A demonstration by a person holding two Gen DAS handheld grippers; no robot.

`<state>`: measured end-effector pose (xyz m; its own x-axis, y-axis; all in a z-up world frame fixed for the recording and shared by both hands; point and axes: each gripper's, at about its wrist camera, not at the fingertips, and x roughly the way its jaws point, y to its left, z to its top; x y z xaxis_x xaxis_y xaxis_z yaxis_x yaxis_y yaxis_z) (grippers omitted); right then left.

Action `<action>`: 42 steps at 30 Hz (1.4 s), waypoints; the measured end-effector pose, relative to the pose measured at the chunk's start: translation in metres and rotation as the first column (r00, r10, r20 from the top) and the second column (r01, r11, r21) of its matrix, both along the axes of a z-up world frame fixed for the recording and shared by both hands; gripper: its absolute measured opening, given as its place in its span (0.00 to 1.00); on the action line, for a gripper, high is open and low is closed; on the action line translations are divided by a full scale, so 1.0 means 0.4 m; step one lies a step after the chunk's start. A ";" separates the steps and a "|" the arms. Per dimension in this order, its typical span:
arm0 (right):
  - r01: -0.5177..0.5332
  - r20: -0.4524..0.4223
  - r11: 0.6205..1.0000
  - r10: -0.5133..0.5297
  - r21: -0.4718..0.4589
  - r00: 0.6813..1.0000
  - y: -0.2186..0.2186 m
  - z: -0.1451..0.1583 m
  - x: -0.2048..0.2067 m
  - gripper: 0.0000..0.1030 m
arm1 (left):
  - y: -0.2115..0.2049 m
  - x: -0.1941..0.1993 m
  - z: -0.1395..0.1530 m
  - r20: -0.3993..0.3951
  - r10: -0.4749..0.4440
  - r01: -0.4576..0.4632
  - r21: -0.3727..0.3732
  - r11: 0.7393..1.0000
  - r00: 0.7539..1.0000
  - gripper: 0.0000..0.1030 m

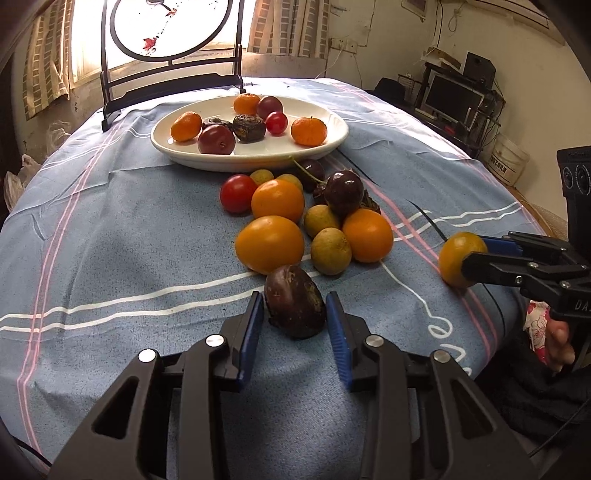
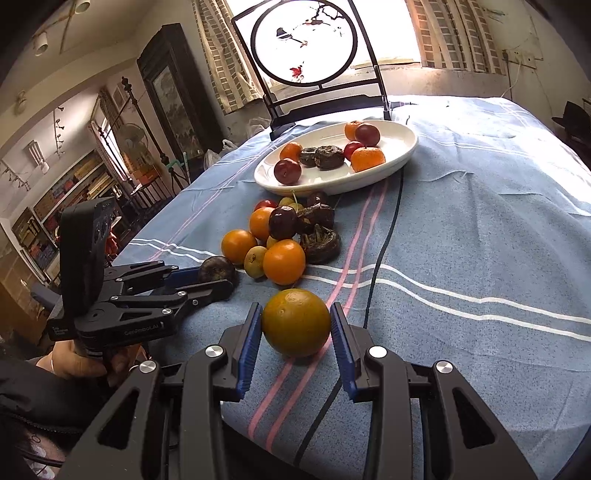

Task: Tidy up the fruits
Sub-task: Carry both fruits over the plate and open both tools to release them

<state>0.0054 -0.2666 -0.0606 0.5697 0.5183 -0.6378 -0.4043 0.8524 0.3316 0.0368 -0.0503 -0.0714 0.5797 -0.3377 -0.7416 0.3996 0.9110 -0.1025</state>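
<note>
Left claw: our left gripper (image 1: pixel 295 314) has its blue pads closed against a dark purple, wrinkled oval fruit (image 1: pixel 294 305) that sits on the cloth at the near edge of the heap.
Right claw: our right gripper (image 2: pixel 296 325) clamps a greenish-orange round citrus (image 2: pixel 296 322), also resting on the cloth, set apart from the heap; in the left view it lies well to the right.
Why so held: we judge each claw has taken one fruit from the loose group, ready to carry it to the plate; neither is lifted yet.
Loose heap: between claws and plate, on the blue striped tablecloth (image 1: pixel 110 229), we count three orange citrus, one red cherry tomato (image 1: pixel 237 192), about four small yellow-green round fruits, and several dark fruits too bunched to count.
Plate: the white oval ceramic plate (image 1: pixel 325 146) beyond holds three small oranges, two plum-red fruits, one cherry tomato and two dark wrinkled ones.
Backdrop: a black-framed round screen (image 1: pixel 173 33) stands behind the plate by the window.
</note>
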 end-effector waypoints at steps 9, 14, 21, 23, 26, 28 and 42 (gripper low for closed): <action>0.003 -0.004 1.000 -0.003 0.006 1.000 0.000 0.000 -0.003 0.36 | 0.008 -0.013 0.006 0.019 -0.025 0.026 -0.060 0.998 0.999 0.29; 0.001 -0.009 1.000 -0.001 0.008 1.000 -0.003 0.000 0.002 0.36 | 0.027 -0.019 0.040 0.045 -0.013 0.017 -0.089 0.996 0.999 0.29; -0.014 0.011 1.000 0.014 0.008 1.000 0.005 0.035 0.025 0.36 | 0.048 0.002 0.094 0.084 0.003 0.006 -0.114 0.993 0.996 0.29; -0.021 0.031 0.999 0.020 0.025 0.999 0.005 0.068 0.050 0.36 | 0.055 0.030 0.115 0.089 0.006 0.005 -0.130 0.992 0.996 0.29; -0.021 0.072 0.999 0.018 0.045 0.997 0.007 0.127 0.110 0.36 | 0.059 0.091 0.148 0.103 0.006 0.009 -0.140 0.990 0.995 0.29; -0.023 0.090 0.998 0.017 0.057 0.996 0.014 0.164 0.168 0.36 | 0.052 0.149 0.163 0.105 0.007 0.007 -0.134 0.991 0.994 0.29; 0.037 0.088 0.998 -0.033 -0.042 0.996 0.118 0.147 0.451 0.46 | 0.084 0.484 0.120 -0.045 0.077 -0.083 -0.155 0.984 0.996 0.55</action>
<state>0.1860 -0.2195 -0.0020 0.6413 0.4698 -0.6067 -0.3998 0.8794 0.2584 0.2302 -0.0167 -0.0233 0.5814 -0.4050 -0.7057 0.3188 0.9114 -0.2604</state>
